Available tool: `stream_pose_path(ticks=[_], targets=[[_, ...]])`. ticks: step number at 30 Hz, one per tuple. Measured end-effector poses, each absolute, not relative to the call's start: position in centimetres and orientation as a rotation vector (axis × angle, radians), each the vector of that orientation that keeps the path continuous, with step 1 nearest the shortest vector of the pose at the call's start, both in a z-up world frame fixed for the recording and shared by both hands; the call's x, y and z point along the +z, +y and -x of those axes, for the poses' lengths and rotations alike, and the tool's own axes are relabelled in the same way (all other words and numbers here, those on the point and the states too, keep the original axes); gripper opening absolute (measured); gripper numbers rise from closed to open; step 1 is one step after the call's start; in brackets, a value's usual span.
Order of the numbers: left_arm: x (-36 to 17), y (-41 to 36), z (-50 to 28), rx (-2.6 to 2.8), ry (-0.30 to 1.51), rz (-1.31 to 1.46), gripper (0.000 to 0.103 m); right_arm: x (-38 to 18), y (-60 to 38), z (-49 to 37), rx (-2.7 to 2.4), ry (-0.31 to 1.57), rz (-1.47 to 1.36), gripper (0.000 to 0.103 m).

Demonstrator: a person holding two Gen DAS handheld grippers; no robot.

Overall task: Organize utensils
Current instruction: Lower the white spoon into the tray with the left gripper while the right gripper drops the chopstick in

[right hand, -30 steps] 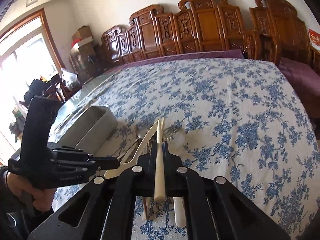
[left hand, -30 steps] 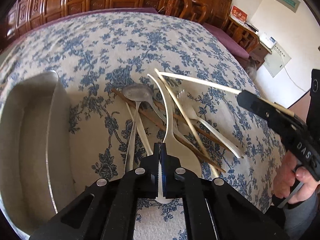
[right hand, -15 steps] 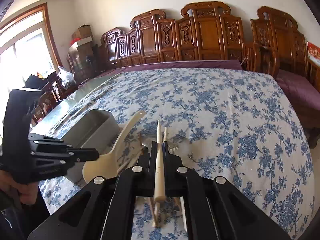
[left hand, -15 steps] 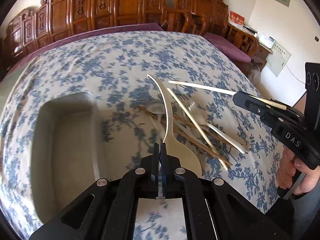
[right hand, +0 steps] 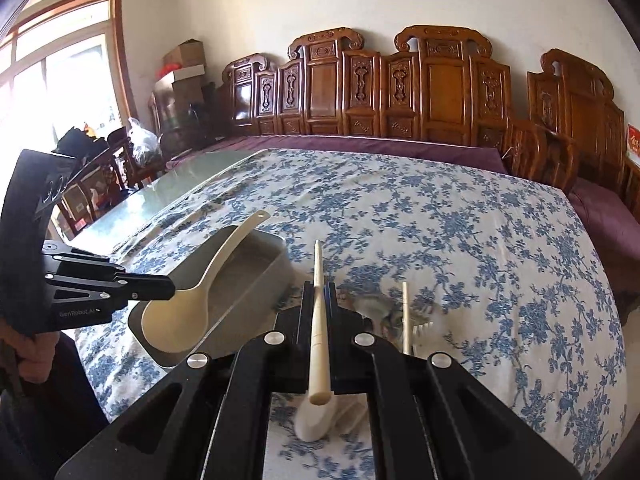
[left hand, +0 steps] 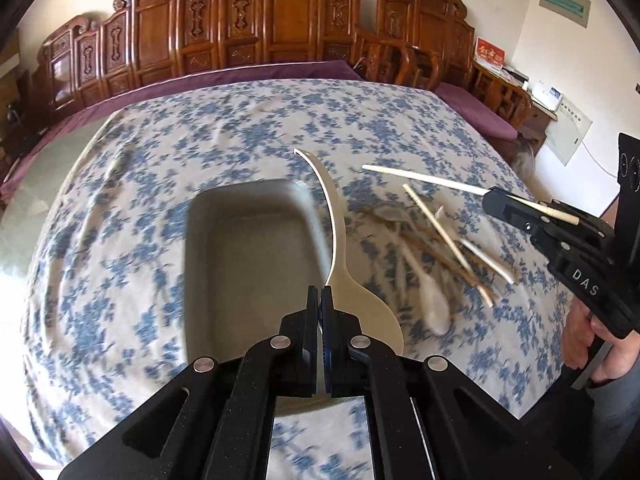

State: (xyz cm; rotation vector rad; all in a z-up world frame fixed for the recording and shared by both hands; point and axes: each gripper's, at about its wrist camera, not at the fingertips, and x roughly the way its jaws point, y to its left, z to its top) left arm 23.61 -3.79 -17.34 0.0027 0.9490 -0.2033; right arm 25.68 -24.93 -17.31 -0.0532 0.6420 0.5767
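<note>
My left gripper point(left hand: 320, 300) is shut on the bowl edge of a cream rice paddle point(left hand: 340, 240), held in the air above the right side of the grey rectangular tray point(left hand: 192, 264); the paddle point(right hand: 188, 304) and the left gripper point(right hand: 170, 285) also show in the right wrist view, over the tray point(right hand: 272, 272). My right gripper point(right hand: 319, 292) is shut on a cream chopstick point(right hand: 318, 320), lifted above the utensil pile; it shows in the left wrist view point(left hand: 490, 202) with the chopstick point(left hand: 424, 178).
The pile on the floral tablecloth point(left hand: 132, 184) holds a metal spoon point(left hand: 390, 214), a white spoon point(left hand: 430, 304), a white fork point(left hand: 476, 248), brown chopsticks point(left hand: 444, 262) and another cream chopstick point(right hand: 405, 316). Carved wooden chairs point(right hand: 400, 88) line the far side.
My left gripper has lifted the rice paddle off the pile and carried it left, over the tray. My right gripper has risen a little with its chopstick.
</note>
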Motion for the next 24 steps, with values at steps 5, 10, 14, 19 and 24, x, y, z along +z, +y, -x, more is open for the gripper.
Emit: stream_pose_path(ticks=[5,10,14,19,24], targets=[[-17.9,-1.3,-23.3,-0.192,0.974,-0.003,0.001,-17.7,-23.0,-24.8,0.571,0.663,0.063,0.006],[-19.2,0.4,-23.5,-0.19,1.021,-0.002,0.001,-17.7,-21.3,-23.5,0.585,0.664,0.058,0.006],[-20.4,1.3,-24.1,-0.176,1.055,-0.008,0.001,-17.3,-19.8,-23.1,0.602,0.659,0.053,0.006],[-21.5,2.0,-25.1,-0.157,1.071,-0.013,0.001,-17.3,-17.7,-23.4,0.605,0.669,0.078,0.006],[-21.9,2.9,-25.5,-0.147,1.059,0.013,0.002,-18.1,-15.1,-24.6,0.584,0.706,0.103,0.006]])
